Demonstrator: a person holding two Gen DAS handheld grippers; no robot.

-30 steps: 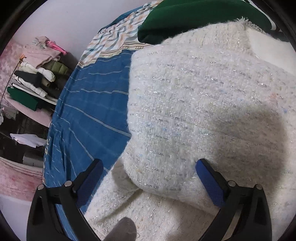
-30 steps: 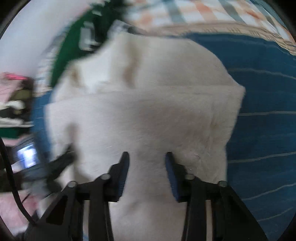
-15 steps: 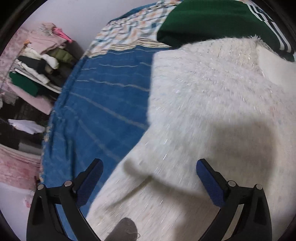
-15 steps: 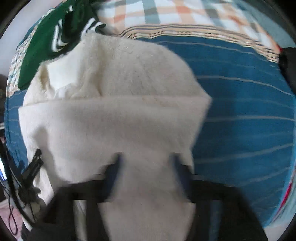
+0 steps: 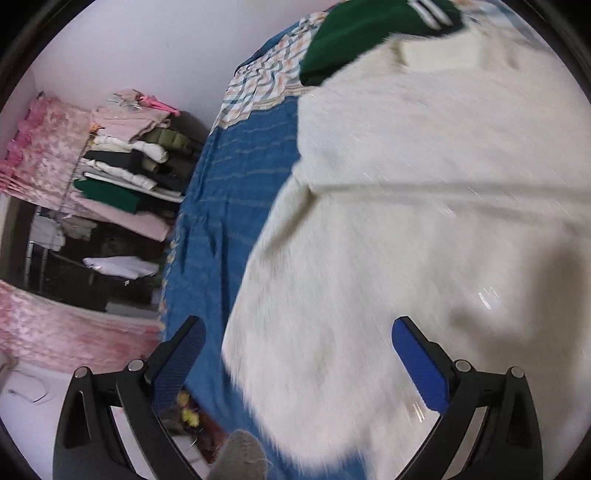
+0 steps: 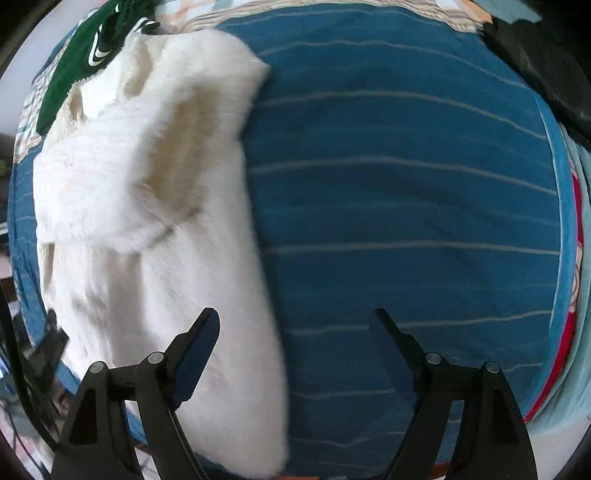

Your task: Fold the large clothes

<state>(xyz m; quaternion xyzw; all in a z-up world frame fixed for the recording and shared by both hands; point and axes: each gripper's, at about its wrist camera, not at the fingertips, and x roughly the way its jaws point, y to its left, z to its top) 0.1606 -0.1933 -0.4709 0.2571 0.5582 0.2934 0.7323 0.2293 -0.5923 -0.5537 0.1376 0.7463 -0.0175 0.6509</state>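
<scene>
A large cream fuzzy garment (image 5: 424, 229) lies partly folded on a blue striped bedspread (image 5: 229, 206). It also shows in the right wrist view (image 6: 147, 206), with a folded layer across its upper part. My left gripper (image 5: 299, 358) is open and empty above the garment's near left edge. My right gripper (image 6: 295, 350) is open and empty above the garment's right edge and the bedspread (image 6: 406, 184).
A green garment with white stripes (image 5: 369, 33) lies at the far end of the bed, also seen in the right wrist view (image 6: 85, 55). Shelves of folded clothes (image 5: 122, 166) stand left of the bed. A dark object (image 6: 543, 66) lies at the far right.
My right gripper has opened from a narrow gap and swung right off the garment. My left gripper has pulled back toward the bed's near edge, still open.
</scene>
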